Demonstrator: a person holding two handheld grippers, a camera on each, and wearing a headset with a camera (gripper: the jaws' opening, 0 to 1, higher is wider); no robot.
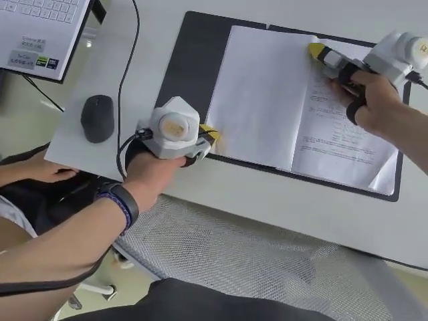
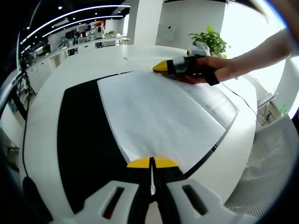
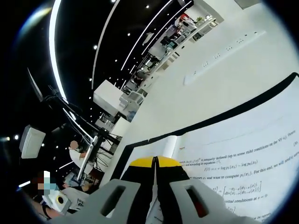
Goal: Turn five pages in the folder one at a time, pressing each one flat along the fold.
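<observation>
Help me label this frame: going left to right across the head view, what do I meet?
In order: laptop → mouse → left gripper → blank page → printed page.

Even, bright light fills the head view. The white tabletop and the open page come close to washing out, and the shadows are faint and soft-edged. In the left gripper view the upper right burns out in white glare. In the right gripper view ceiling light strips bend into arcs against a dark ceiling, and straight edges bow near the rim.
</observation>
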